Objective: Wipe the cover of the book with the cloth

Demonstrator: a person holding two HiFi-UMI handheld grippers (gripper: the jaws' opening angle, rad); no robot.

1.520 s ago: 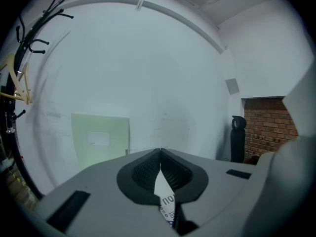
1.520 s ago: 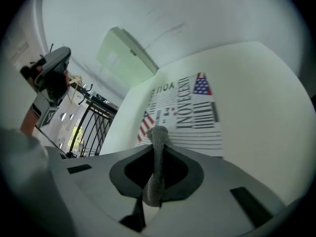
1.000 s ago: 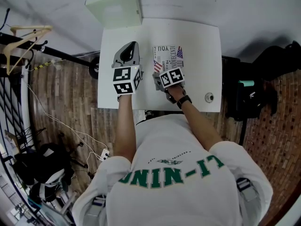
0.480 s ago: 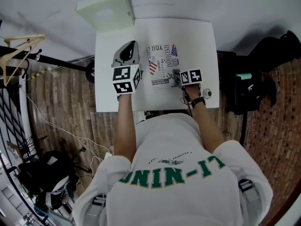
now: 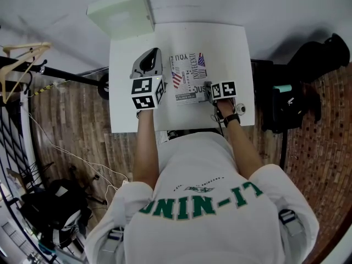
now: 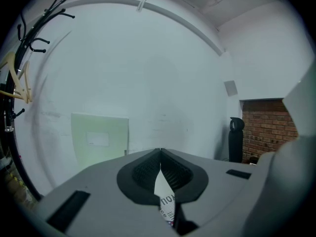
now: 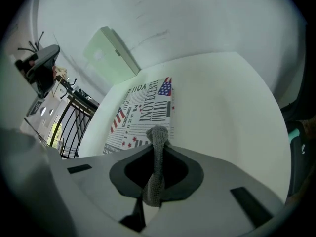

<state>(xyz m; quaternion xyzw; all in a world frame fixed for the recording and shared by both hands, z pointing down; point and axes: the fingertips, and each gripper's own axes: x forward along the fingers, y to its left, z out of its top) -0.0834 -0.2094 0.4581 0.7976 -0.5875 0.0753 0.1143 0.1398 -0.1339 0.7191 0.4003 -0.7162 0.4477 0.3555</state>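
The book (image 5: 189, 75), its cover printed with black text and flag motifs, lies flat on the white table (image 5: 231, 48). My right gripper (image 5: 208, 93) sits at the book's near right corner, shut on a grey cloth (image 7: 157, 154). The cloth's tip pokes out over the cover's near edge (image 7: 143, 110). My left gripper (image 5: 154, 53) stays just left of the book, with its jaws shut and nothing between them (image 6: 160, 154). A sliver of the book (image 6: 167, 205) shows below its jaws.
A pale green box (image 5: 121, 12) stands beyond the table's far left corner. On the table's near right corner sits a small round object (image 5: 241, 109). A black bag (image 5: 300, 92) lies on the floor to the right, and a rack with a hanger (image 5: 16, 65) stands to the left.
My right gripper has carried the cloth rightward across the cover's near part to its right corner, then held there. The left gripper has not moved.
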